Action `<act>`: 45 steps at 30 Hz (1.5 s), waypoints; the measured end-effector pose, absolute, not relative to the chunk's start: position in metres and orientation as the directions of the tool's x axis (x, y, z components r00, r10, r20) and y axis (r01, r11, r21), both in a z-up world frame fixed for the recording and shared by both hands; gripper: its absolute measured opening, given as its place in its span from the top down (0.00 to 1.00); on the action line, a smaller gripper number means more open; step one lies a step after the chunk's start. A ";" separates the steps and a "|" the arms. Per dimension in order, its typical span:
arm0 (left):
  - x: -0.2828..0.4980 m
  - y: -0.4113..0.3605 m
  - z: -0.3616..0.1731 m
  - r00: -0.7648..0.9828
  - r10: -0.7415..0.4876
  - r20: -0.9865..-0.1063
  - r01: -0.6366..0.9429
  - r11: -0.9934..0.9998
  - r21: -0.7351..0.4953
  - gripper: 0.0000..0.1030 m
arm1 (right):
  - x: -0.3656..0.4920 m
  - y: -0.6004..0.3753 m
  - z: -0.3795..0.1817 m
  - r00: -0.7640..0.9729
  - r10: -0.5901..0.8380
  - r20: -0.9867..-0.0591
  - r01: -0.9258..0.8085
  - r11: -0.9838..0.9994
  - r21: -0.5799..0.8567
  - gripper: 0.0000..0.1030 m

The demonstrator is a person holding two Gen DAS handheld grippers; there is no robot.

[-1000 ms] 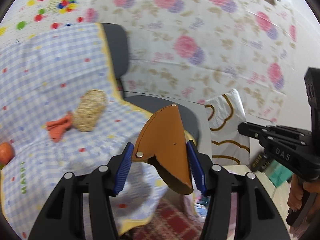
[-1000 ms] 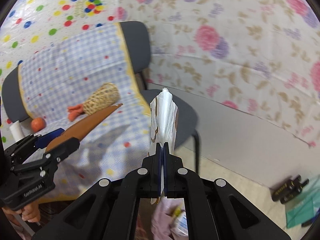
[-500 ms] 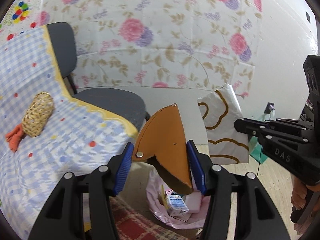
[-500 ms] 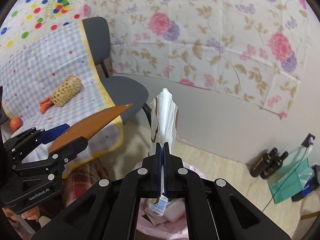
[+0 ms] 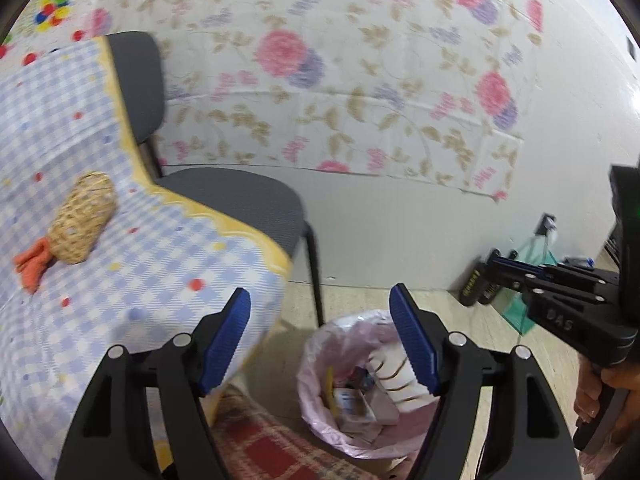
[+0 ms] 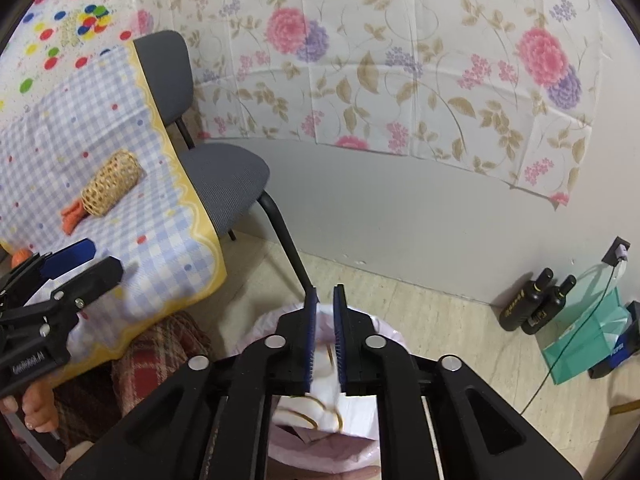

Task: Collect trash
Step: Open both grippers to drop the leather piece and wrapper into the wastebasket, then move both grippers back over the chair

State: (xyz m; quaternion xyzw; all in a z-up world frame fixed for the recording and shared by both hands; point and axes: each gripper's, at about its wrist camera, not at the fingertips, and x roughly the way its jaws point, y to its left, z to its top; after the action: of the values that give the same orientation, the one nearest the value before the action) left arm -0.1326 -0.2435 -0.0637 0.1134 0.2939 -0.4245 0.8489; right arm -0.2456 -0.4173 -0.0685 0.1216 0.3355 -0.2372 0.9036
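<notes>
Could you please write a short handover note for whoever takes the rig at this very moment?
Left gripper: jaws have just opened, nothing between them, above the pink-lined bin.
Right gripper: jaws have just parted slightly; the white wrapper with gold lines lies below them in the bin.
Done: wrapper dropped among cartons in the bin.
The leather piece isn't visible now.
Left: the wicker roll and orange cloth on the checked tablecloth, if trash.

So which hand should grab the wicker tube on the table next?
Left. The left tongs, just opened wide and empty, sit beside the table with the wicker tube. The right tongs, just opening and empty, hang over the trash bin.
</notes>
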 end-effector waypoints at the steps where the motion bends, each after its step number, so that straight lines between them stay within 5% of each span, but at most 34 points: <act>1: -0.129 -0.238 -0.061 0.481 -0.645 -0.594 0.774 0.630 -0.058 0.31 | -0.245 -0.416 -0.066 0.669 -0.345 -0.658 0.507 0.860 0.064 0.82; 12: -0.095 -0.172 -0.042 0.627 -0.516 -0.584 0.620 0.784 -0.028 0.27 | -0.201 -0.387 -0.038 0.781 -0.173 -0.600 0.344 0.921 0.183 0.48; 45: -0.010 0.000 0.013 0.820 -0.161 -0.550 0.184 0.983 -0.013 0.24 | -0.045 -0.238 0.012 0.827 0.115 -0.550 -0.073 0.993 0.096 0.47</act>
State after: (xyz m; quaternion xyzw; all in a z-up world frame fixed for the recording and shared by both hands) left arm -0.0104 -0.0002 0.0133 0.0202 0.2863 -0.0902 0.9537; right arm -0.0447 -0.2379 0.0123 0.0356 0.2896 0.0492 0.9552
